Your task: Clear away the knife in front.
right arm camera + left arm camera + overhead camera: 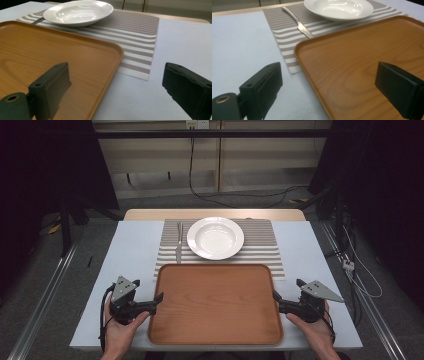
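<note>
A: What sits nearest the camera?

B: The wooden tray (215,304), the landmark here. It lies flat on the white table (131,245), at the near edge, bare inside, with a low raised rim and rounded corners.

A: And the table itself?

B: It is the largest thing, spreading out on every side of the tray. Beyond the tray's far edge lies a striped placemat (260,245); the tray's far rim overlaps the mat's near edge.

A: What stands on the mat?

B: A white deep plate (215,237), empty, just beyond the middle of the tray's far rim. Left of the plate lies a metal fork (179,241), its handle end pointing toward the tray's far left corner.

A: Where are the grippers?

B: The left gripper (150,304) is at the tray's left rim, held in the person's left hand (121,330). In the left gripper view its jaws stand wide apart, one over the table and one over the tray, the rim between them, gripping nothing.

A: The other one?

B: The right gripper (278,300) is at the tray's right rim, in the right hand (314,332). Its jaws are equally wide, straddling that rim with nothing clamped.
</note>
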`<state>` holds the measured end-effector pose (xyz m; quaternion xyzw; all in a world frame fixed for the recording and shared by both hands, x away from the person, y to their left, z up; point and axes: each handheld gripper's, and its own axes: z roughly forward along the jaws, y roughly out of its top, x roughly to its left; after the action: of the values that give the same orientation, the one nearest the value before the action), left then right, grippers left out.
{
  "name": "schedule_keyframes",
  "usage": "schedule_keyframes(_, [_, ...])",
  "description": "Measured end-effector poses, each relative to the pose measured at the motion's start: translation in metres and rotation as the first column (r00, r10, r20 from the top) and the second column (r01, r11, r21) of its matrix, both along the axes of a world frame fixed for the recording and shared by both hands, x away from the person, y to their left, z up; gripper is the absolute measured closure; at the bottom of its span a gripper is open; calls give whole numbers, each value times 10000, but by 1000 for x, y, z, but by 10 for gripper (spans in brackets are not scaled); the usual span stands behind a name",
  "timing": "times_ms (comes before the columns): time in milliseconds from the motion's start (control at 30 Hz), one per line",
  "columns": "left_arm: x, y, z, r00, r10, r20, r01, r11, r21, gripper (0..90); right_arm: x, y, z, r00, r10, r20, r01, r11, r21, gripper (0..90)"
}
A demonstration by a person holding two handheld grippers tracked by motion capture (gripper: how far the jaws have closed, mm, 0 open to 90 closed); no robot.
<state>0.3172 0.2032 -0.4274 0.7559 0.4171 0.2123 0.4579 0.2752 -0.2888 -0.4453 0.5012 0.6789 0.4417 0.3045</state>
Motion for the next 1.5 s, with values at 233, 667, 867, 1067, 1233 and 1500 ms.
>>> schedule_keyframes(233, [3,-5,0,9999,-120,-122,122,9999,99,65,0,-1,-1,9999,89,-72,-88,9999,69,73])
schedule_keyframes(667, [15,-14,8,9989,-413,-230,415,9991,77,56,0,0,0,9998,202,-51,-201,9997,111,65])
schedule_keyframes(867, [26,-17,12,9983,-476,-323,477,9989,36,58,1,2,0,9998,196,-79,-195,9997,112,65])
schedule_keyframes(1067, [39,-22,16,9979,-532,-369,540,9984,193,62,2,2,-1,9998,156,-118,-155,9998,134,55])
schedule_keyframes(1233, [51,-27,22,9981,-516,-329,526,9981,307,69,1,3,-1,9997,198,-120,-197,9997,118,53])
schedule_keyframes(1500, [71,-40,28,9964,-547,-655,604,9943,876,87,1,2,-1,9997,209,-122,-208,9997,90,55])
